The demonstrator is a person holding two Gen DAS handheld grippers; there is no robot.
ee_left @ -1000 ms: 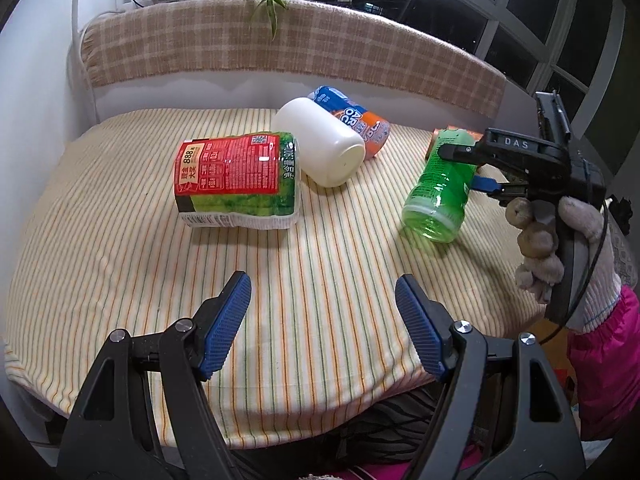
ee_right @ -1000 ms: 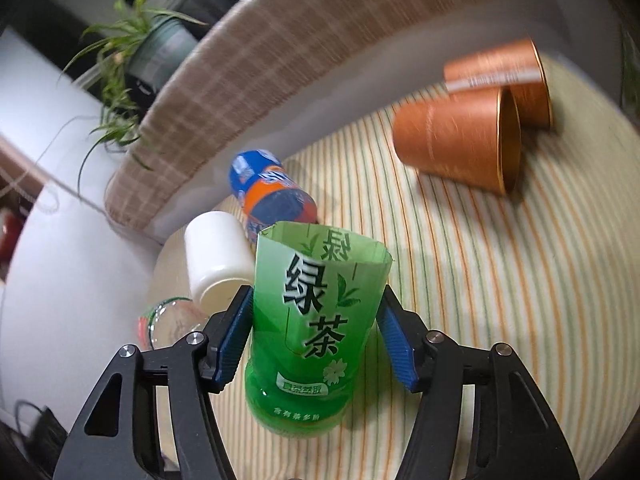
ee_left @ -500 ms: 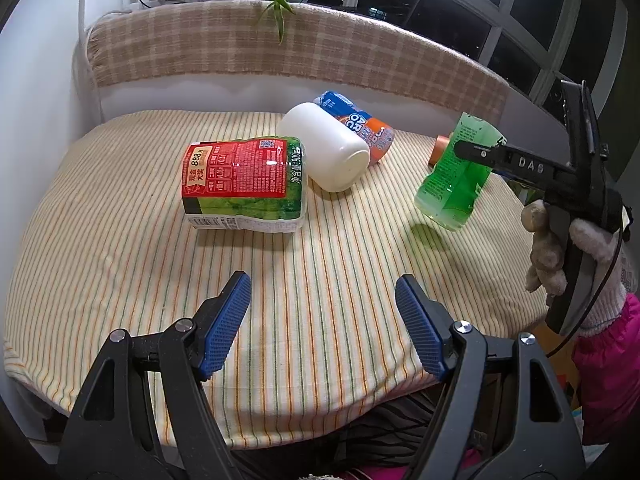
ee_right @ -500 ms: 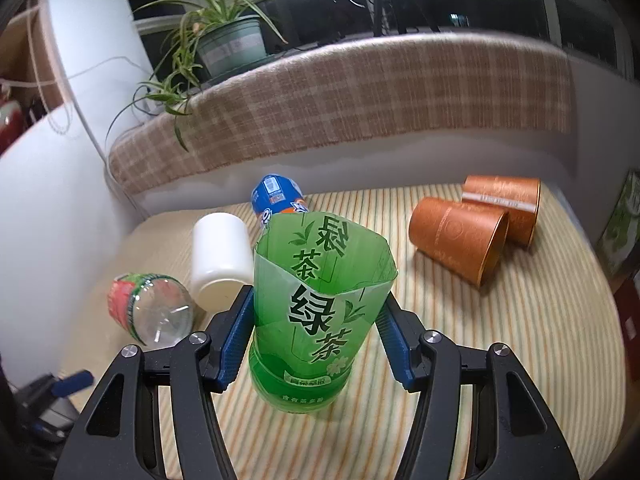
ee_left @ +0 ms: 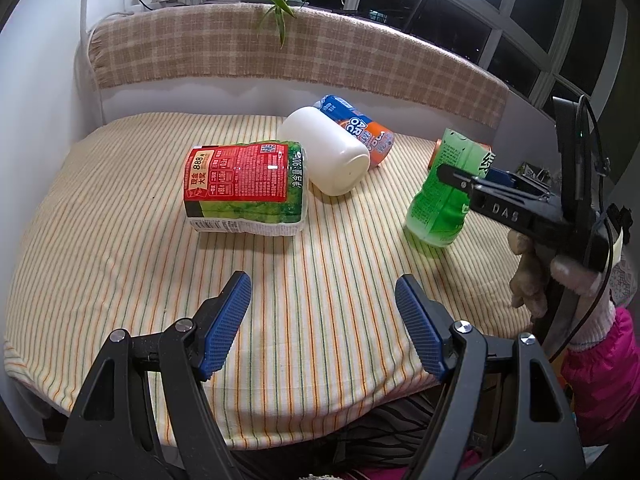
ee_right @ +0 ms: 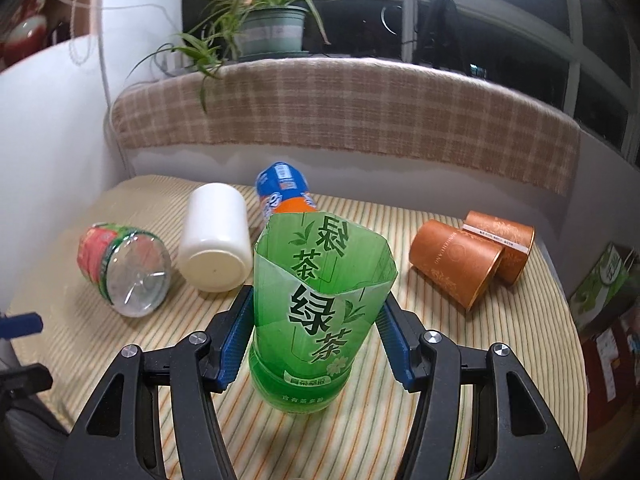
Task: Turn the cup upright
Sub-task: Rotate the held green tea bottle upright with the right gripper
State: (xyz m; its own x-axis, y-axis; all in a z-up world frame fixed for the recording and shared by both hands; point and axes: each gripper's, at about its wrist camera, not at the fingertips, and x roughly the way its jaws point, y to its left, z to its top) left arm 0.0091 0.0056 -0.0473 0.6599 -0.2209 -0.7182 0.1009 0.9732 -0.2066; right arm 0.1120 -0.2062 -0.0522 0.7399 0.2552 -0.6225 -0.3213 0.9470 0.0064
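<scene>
My right gripper (ee_right: pixel 318 332) is clamped on the green cup (ee_right: pixel 320 308), a cut-down green tea bottle with its open, jagged rim pointing up and its rounded base down on the striped tablecloth (ee_right: pixel 500 380). Through the right wrist camera I see both blue pads (ee_right: pixel 236 336) pressed against the cup's sides about halfway up its wall. Whether the base sits fully flat I cannot tell from here; in the left wrist view the green cup (ee_left: pixel 444 196) leans a little, top tipped toward the far side, with its bottom touching the cloth near the table's right edge.

The left view gives me what the right one cannot: the right gripper (ee_left: pixel 460 178) from outside, its black body held in a gloved hand (ee_left: pixel 560 280) with a pink sleeve below. It also shows my left gripper (ee_left: pixel 323 320) hanging low over the near edge of the table, jaws spread wide with nothing between them.

The right view alone shows the two orange paper cups (ee_right: pixel 472 260) lying on their sides, touching each other, to the right of the green cup; from the left camera they are almost entirely hidden behind it. Both views show the white cup (ee_left: pixel 324 156) on its side, the blue-and-orange bottle (ee_left: pixel 360 130) just behind it, and the red-and-green bottle piece (ee_left: pixel 244 188) lying beside the white one. The potted plant (ee_right: pixel 264 28) stands on the ledge above the checked cloth.
</scene>
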